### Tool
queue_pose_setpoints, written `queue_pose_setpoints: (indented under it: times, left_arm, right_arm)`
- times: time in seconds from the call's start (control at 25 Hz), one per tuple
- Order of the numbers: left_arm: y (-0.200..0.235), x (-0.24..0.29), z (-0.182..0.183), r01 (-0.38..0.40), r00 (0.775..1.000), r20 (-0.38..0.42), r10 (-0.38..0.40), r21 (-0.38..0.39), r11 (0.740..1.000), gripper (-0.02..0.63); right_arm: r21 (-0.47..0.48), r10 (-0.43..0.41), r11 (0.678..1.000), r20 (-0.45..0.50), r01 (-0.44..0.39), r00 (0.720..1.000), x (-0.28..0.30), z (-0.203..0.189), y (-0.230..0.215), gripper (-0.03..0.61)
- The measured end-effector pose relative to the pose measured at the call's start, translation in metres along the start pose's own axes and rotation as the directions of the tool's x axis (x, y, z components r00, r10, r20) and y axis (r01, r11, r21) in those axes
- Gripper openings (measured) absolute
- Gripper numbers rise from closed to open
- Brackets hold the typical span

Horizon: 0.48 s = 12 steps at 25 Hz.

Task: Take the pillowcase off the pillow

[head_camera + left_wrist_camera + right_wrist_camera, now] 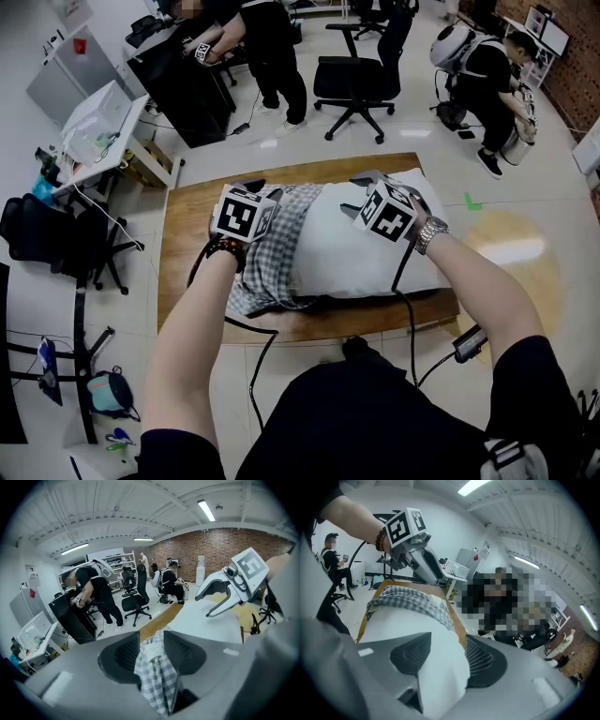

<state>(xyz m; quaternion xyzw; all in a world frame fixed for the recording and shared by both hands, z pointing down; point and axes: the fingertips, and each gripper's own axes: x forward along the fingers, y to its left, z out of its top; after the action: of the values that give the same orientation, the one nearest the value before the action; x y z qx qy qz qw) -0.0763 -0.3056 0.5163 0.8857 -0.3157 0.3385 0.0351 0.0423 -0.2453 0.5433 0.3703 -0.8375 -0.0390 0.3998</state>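
A white pillow (375, 251) lies across a wooden table (187, 234). The grey-and-white checked pillowcase (277, 248) is bunched round its left end, leaving most of the pillow bare. My left gripper (251, 187) sits at the far side of that bunch. In the left gripper view its jaws (151, 645) are shut on a fold of checked cloth (157, 677) that fills the gap. My right gripper (368, 182) is over the pillow's middle. In the right gripper view its jaws (447, 656) pinch a ridge of the white pillow (440, 667), with the pillowcase (410, 599) and left gripper (437, 579) beyond.
A black office chair (352, 84) and a black cabinet (183, 89) stand beyond the table, with people working near them. A white desk (98, 127) is at the far left. Cables (258, 361) hang over the table's near edge towards me.
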Motion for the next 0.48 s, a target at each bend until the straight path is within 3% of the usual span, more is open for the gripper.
queue_pose_setpoints:
  times: [0.28, 0.48]
  left_arm:
    - [0.011, 0.051, 0.027, 0.109, 0.992, -0.067, -0.106, 0.043, 0.993, 0.184]
    - [0.022, 0.089, 0.037, 0.191, 0.972, -0.144, -0.186, 0.027, 0.981, 0.206]
  right_arm:
    - [0.081, 0.111, 0.991, -0.032, -0.108, 0.993, 0.039, -0.007, -0.039, 0.241]
    - [0.154, 0.222, 0.966, -0.068, -0.210, 0.973, 0.071, -0.013, -0.061, 0.262]
